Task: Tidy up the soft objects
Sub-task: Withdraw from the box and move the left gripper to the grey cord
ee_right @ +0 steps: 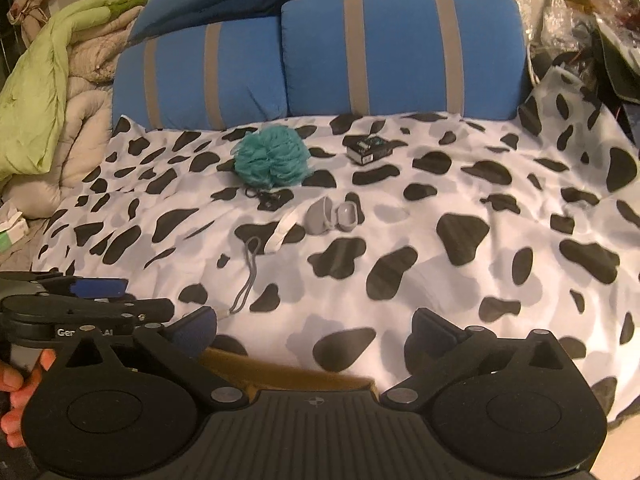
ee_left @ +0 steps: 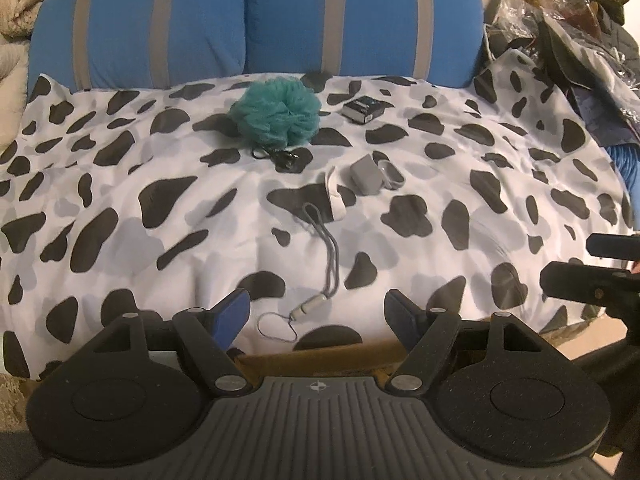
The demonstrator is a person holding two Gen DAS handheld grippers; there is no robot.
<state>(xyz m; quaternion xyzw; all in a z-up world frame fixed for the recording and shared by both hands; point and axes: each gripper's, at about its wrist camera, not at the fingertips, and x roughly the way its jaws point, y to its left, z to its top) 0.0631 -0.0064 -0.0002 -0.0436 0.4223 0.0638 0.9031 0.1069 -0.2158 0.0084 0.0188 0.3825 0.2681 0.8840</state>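
A teal mesh bath pouf (ee_left: 276,116) (ee_right: 272,158) rests at the back of the cow-patterned sheet (ee_left: 120,200) (ee_right: 480,280). In front of it lie a small black clip (ee_left: 280,157), an open grey case (ee_left: 366,174) (ee_right: 334,218), a white strap (ee_left: 334,196) (ee_right: 282,232) and a grey lanyard cord (ee_left: 330,256) (ee_right: 248,276). My left gripper (ee_left: 318,314) hangs open over the lanyard's near loop and holds nothing. Beside it on the right, my right gripper (ee_right: 314,330) stands wide open over bare sheet, with nothing between its fingers.
A small black box (ee_left: 362,109) (ee_right: 370,148) sits to the right of the pouf. Blue cushions with grey stripes (ee_left: 256,20) (ee_right: 400,52) line the back. A green quilt (ee_right: 36,92) and beige blankets pile up at the left, and dark clutter (ee_left: 580,40) at the right.
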